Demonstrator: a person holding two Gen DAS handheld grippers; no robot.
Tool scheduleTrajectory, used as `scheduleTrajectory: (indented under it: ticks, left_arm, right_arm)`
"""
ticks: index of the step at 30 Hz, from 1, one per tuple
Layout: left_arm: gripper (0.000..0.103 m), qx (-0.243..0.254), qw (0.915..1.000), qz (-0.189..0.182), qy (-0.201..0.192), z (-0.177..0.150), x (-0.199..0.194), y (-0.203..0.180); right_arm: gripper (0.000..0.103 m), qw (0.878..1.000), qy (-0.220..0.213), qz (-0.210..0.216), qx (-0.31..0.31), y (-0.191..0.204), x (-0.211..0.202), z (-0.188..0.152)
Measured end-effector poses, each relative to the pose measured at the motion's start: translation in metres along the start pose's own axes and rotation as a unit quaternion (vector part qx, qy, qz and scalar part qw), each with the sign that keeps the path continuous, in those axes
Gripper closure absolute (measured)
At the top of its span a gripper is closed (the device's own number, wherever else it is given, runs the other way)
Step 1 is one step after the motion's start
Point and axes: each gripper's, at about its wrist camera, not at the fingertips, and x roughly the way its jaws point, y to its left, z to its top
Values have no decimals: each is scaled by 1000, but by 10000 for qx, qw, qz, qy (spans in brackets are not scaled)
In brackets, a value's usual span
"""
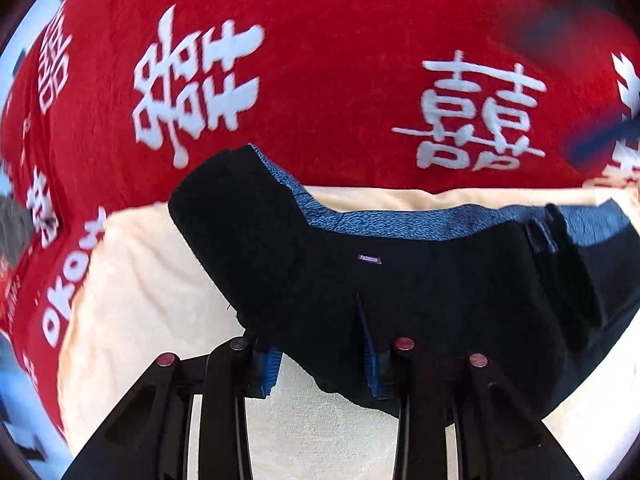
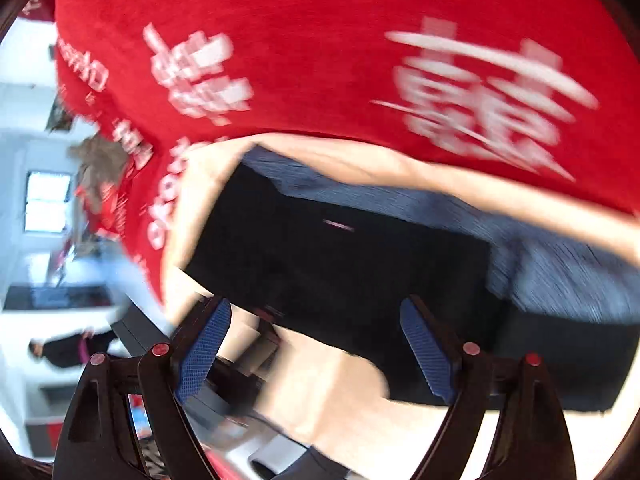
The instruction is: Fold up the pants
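Black pants (image 1: 400, 280) lie across a cream sheet (image 1: 132, 280) on the bed, with a red blanket (image 1: 320, 40) printed in white characters covering the far side. A blue lining shows along the far edge of the pants, and a small label sits near their middle.

Left gripper (image 1: 320, 364) pinches the near edge of the pants: the dark cloth is bunched between its blue pads (image 1: 370, 356), drawn close together, and the fabric rises in a ridge toward them. Right gripper (image 2: 316, 344) hangs spread wide over the near edge of the same garment, nothing between its pads (image 2: 428, 352), and its whole view is smeared by motion.

This looks like the start of a fold, with one edge caught and the other not yet. To do it well, the right gripper should take the same edge well along from the left, so both carry it over level and the cloth lands flat instead of twisting. Grab only the pants; the cream sheet lies just under the pads and could come up with them.

Little stands in the way. Beyond the bed's left edge, the right view shows blurred room furniture and a bright window (image 2: 48, 200), well clear of the work.
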Motion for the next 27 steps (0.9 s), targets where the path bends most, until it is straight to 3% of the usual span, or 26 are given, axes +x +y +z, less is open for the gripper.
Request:
scheduleTrajectory:
  ticks: [2,6,11,12,13,15,22,27]
  left_arm:
    - [68,88,10000,37,-25,1,-1,-2]
    - [68,125,9999,59,14,0,-2,-1]
    - [68,175,9998,75,-1,1,-5,-2]
    - [68,205,9997,91,-9,1,-6,-3]
    - [68,229,9997,102,-11,1,-6,-4]
    - [68,249,9996,136,70,3,-6,-6]
    - [68,547,9976,-278,-308,24,-49,-33]
    - [68,767,9925,-808,-507,45,-85,-79]
  right_arm:
    - [12,9985,406,0,-374,35,25,28]
    - [11,9868,1236,-413,-962,89,79,53]
    - [11,9700,2015,-806,-1095,107,132,61]
    - [16,9658,2172,-890,-1106,101,141,58]
    - [51,9635,2222,-930,-1169,100,144,57]
    - [81,9636,2062,-1098,-1301,96,138,55]
    - [83,9909,920,-33,-978,52,41,34]
    - [83,9968,21,722,-342,-15,-34,-4]
